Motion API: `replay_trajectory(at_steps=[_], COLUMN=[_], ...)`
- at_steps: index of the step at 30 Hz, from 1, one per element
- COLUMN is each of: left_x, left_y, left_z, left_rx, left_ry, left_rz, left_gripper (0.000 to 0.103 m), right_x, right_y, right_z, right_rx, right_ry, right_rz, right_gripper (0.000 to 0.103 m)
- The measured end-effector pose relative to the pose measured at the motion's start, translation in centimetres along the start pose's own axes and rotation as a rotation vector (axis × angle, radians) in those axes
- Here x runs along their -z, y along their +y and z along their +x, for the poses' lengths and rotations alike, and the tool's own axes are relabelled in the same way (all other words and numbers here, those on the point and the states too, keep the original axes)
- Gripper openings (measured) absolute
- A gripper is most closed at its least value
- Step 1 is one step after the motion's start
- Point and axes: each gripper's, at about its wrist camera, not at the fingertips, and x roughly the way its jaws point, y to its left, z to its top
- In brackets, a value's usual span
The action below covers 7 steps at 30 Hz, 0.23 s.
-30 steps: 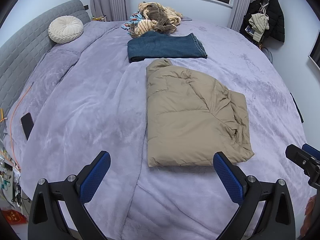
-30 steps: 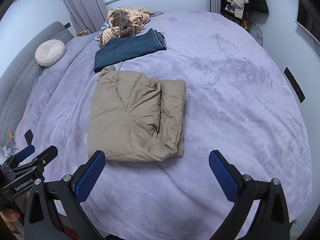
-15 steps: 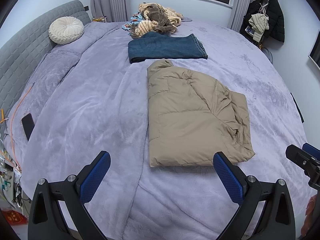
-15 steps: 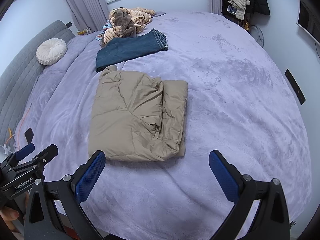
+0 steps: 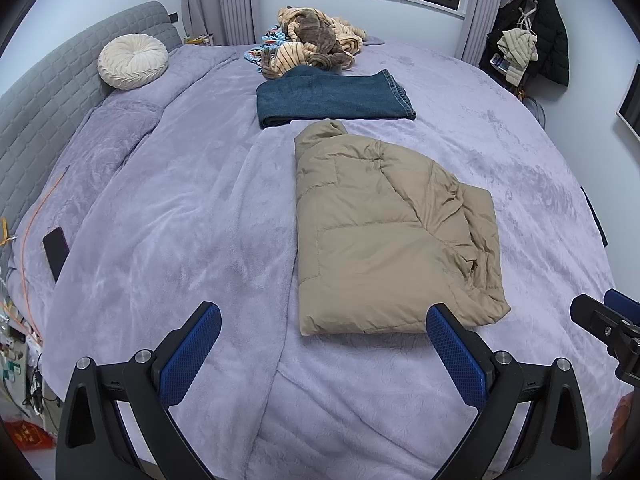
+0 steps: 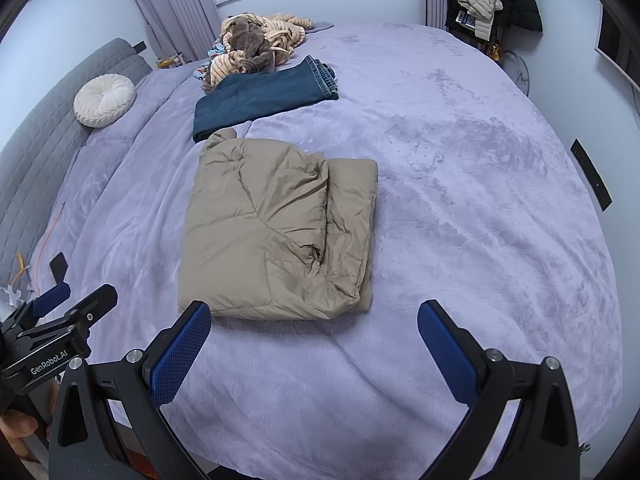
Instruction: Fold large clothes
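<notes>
The tan puffer jacket (image 5: 384, 232) lies folded into a rough rectangle at the middle of the purple bed (image 5: 160, 208), just near of the folded jeans (image 5: 332, 98). The left gripper (image 5: 322, 350) and right gripper (image 6: 316, 346) hang near its near edge, fingers spread wide and empty. The jacket is judged light, soft, springy and slippery-shelled; pinch through all layers at the near corners.

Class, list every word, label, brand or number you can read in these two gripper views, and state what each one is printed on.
"GenRobot.AI": white lettering on the black body of the left gripper, seen in the right wrist view.
Red packet on the floor, left wrist view: yellow marks, too small to read.
Tan puffer jacket, folded jeans, round cushion: no readable text.
</notes>
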Motion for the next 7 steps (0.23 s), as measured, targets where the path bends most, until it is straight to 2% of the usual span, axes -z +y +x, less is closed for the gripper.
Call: replay_trajectory(at_steps=[7], left_x=[-0.22], left_y=[0.01], left_z=[0.10], left_rx=[0.005], left_ry=[-0.002], left_rz=[0.012], left_gripper=[0.103], right_x=[-0.03], right_y=[-0.05], right_z=[0.01], right_rx=[0.001], right_ry=[0.000], right_rz=[0.000], right_gripper=[0.103])
